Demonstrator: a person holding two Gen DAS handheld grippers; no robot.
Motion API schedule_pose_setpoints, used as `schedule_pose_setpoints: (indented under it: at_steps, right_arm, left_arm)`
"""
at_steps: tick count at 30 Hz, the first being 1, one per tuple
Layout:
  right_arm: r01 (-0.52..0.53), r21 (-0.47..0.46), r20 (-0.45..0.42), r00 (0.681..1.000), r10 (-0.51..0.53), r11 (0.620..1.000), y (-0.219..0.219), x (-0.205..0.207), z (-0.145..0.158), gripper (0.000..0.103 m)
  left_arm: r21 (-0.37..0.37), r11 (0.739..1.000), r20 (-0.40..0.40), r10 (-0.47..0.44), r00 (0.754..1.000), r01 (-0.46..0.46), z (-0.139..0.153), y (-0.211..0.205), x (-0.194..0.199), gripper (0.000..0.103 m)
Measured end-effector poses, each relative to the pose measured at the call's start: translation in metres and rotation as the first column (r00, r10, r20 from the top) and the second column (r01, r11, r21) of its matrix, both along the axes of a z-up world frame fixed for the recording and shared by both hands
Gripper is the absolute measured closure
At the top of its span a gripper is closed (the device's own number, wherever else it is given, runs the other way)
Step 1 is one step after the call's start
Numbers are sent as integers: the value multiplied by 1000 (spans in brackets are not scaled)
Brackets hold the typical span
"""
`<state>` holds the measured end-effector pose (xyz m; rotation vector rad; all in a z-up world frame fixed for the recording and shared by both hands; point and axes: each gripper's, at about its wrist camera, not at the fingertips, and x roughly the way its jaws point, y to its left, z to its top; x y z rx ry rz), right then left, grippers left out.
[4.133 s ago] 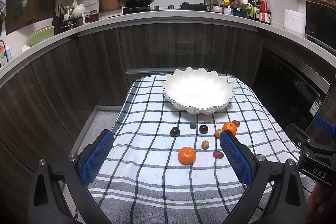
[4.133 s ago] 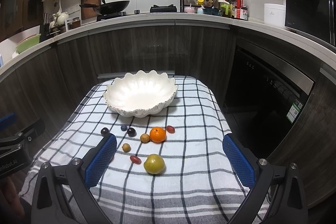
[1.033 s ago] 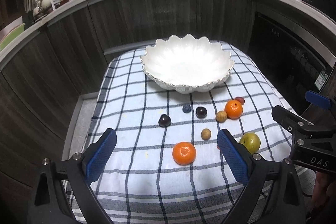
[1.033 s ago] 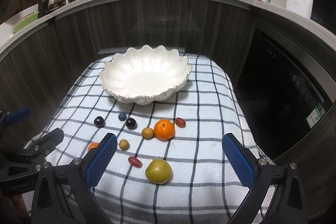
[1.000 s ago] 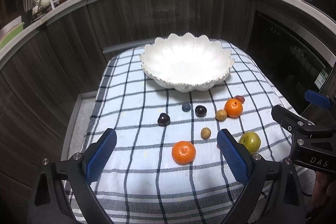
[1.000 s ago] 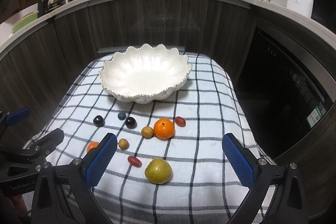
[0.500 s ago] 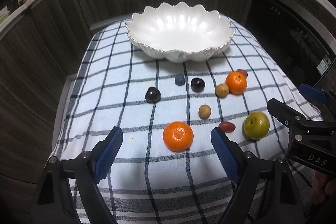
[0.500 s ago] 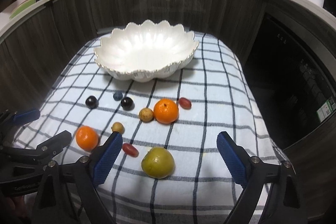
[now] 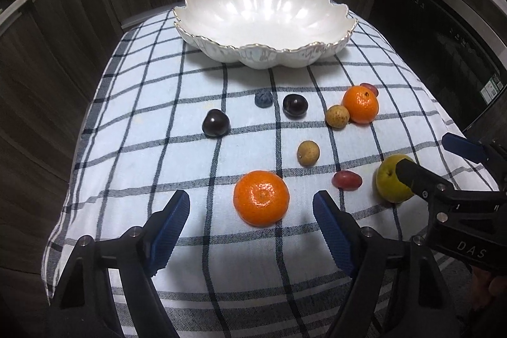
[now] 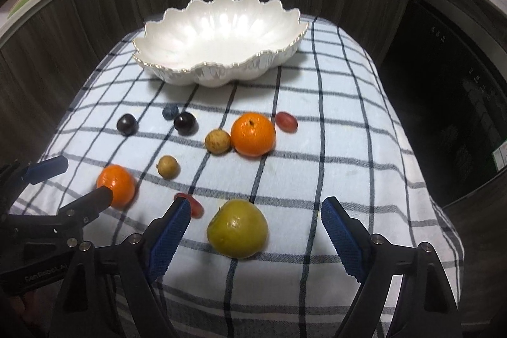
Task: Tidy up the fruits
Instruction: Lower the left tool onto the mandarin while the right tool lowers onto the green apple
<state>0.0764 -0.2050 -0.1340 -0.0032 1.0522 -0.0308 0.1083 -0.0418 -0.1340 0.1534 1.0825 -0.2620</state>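
Observation:
A white scalloped bowl [image 9: 266,53] [image 10: 218,70] stands at the far end of the checked cloth, with nothing in it. Loose fruit lies in front of it. My left gripper [image 9: 252,208] hangs just above a tangerine [image 9: 261,202], which sits between the blue pads; its jaws are closing but the pads stay clear of the fruit. My right gripper [image 10: 256,211] frames a green-yellow apple [image 10: 237,228] in the same way, jaws closing, pads apart from it. A second tangerine [image 10: 253,133] lies further back.
Two dark plums [image 9: 215,123] [image 9: 295,105], a blueberry [image 9: 263,98], two small tan fruits [image 9: 308,152] [image 9: 337,116] and two red grapes [image 9: 346,179] [image 10: 286,121] are scattered on the cloth [image 9: 142,103]. Dark cabinet fronts ring the table; the cloth's edges fall away left and right.
Both grippers have sunk toward the table and tilted further down. The jaws of both have narrowed. The tangerine and the apple now sit between the pads.

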Motion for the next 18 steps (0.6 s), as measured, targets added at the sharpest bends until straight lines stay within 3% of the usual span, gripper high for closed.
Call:
schedule_pose_setpoints:
  at_steps: [8, 18]
  right_arm:
    - [-3, 25, -66, 998, 4, 1000, -2, 5, -20, 26]
    - [-13, 36, -111, 994, 17, 999, 0, 10, -35, 27]
  left_arm:
    - [2, 1000, -41, -10, 999, 10, -16, -4, 7, 32]
    - [-4, 1000, -81, -18, 997, 17, -32, -6, 14, 41]
